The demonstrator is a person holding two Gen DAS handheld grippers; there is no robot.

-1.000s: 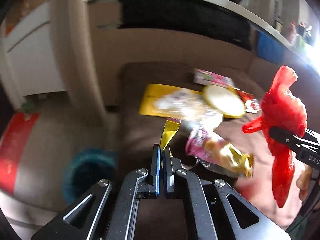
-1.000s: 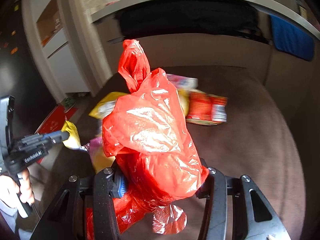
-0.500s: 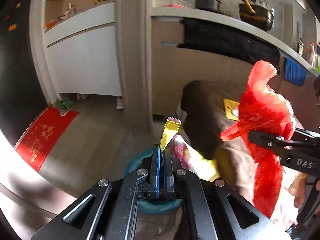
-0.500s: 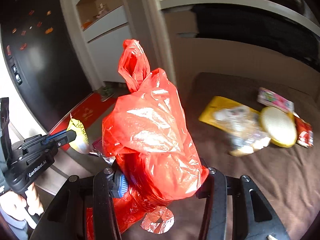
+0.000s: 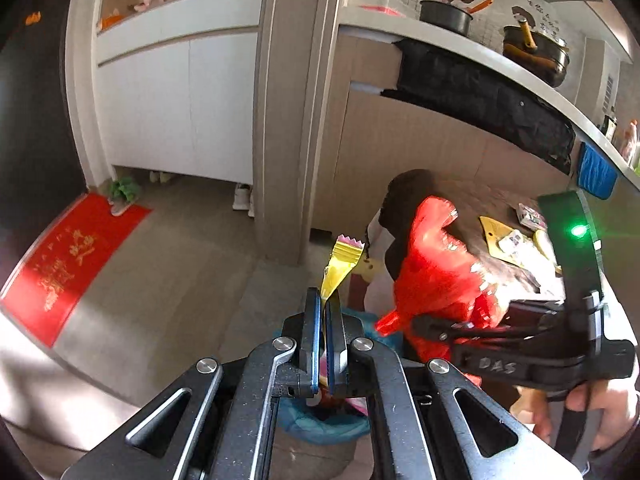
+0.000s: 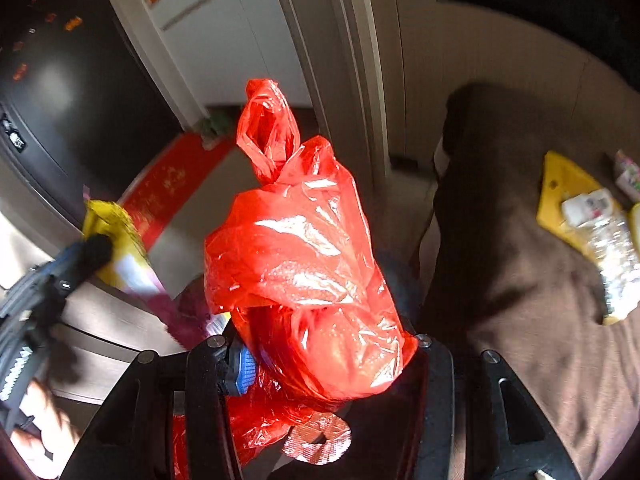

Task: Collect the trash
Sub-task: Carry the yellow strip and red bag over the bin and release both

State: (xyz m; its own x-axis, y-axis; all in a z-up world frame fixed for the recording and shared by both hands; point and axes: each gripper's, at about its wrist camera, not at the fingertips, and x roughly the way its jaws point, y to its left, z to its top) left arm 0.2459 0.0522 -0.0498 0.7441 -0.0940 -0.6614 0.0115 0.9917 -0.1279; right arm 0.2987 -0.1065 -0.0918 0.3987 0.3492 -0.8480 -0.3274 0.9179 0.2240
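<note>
My left gripper (image 5: 325, 308) is shut on a yellow and pink snack wrapper (image 5: 340, 264) whose crimped end sticks up between the pads. Below it sits a bin with a teal liner (image 5: 320, 428), partly hidden by the jaws. My right gripper (image 6: 320, 360) is shut on a bulging red plastic bag (image 6: 304, 264), held up with its knotted handles on top. In the left wrist view that red bag (image 5: 436, 280) and the right gripper (image 5: 500, 344) hang just right of the bin. More trash, a yellow packet (image 6: 560, 192) and a clear plastic bottle (image 6: 612, 240), lies on the brown cloth.
The brown-covered surface (image 6: 520, 300) fills the right side. A pillar (image 5: 292, 120) and white cabinets (image 5: 180, 104) stand behind, with a red mat (image 5: 68, 256) on the floor at left. A counter with pots (image 5: 532, 56) runs along the back. A hand (image 5: 600, 408) holds the right gripper.
Both grippers have swung left, off the brown surface toward the floor and the bin. The wrapper and the red bag stay gripped; the right gripper has come closer to the left one.
</note>
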